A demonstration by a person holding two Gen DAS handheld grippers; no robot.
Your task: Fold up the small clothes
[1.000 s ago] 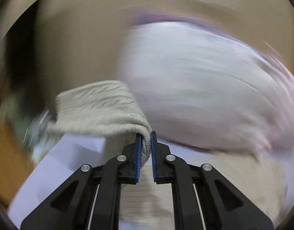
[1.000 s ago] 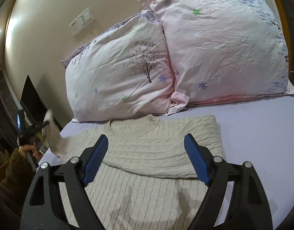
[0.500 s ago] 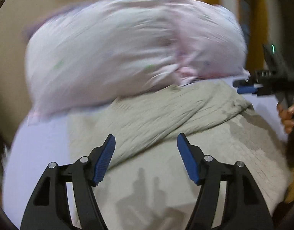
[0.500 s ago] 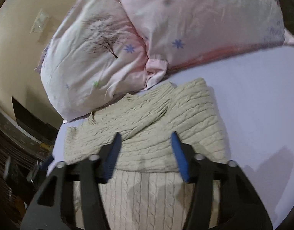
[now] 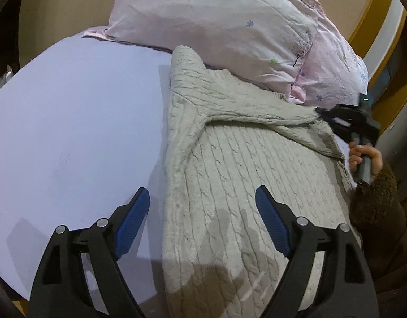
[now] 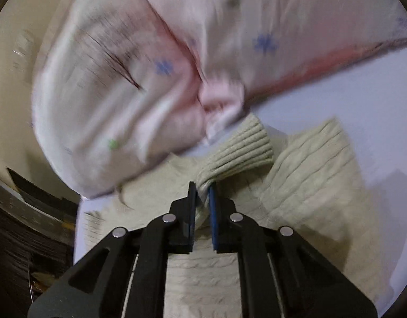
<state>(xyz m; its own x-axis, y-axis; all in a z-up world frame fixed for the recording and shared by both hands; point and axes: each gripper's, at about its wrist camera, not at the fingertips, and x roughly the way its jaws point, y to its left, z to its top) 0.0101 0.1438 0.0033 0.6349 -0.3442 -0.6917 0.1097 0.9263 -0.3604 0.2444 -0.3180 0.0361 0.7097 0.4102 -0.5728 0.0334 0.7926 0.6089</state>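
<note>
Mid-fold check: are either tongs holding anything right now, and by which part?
The right tongs are shut on the sweater, pinching its sleeve just behind the ribbed cuff. The left tongs are open above the sweater body, holding nothing.

A cream cable-knit sweater [image 5: 246, 175] lies flat on the pale lilac bed sheet [image 5: 70, 122], its neck end toward two pink flowered pillows [image 5: 224, 21] and touching the nearer one. One sleeve [image 5: 256, 106] is folded across the chest, running from the shoulder over to the far side of the body. Its ribbed cuff [image 6: 240, 148] stands lifted off the knit, bunched where it is pinched. The body is smooth, with vertical cable ridges.
</note>
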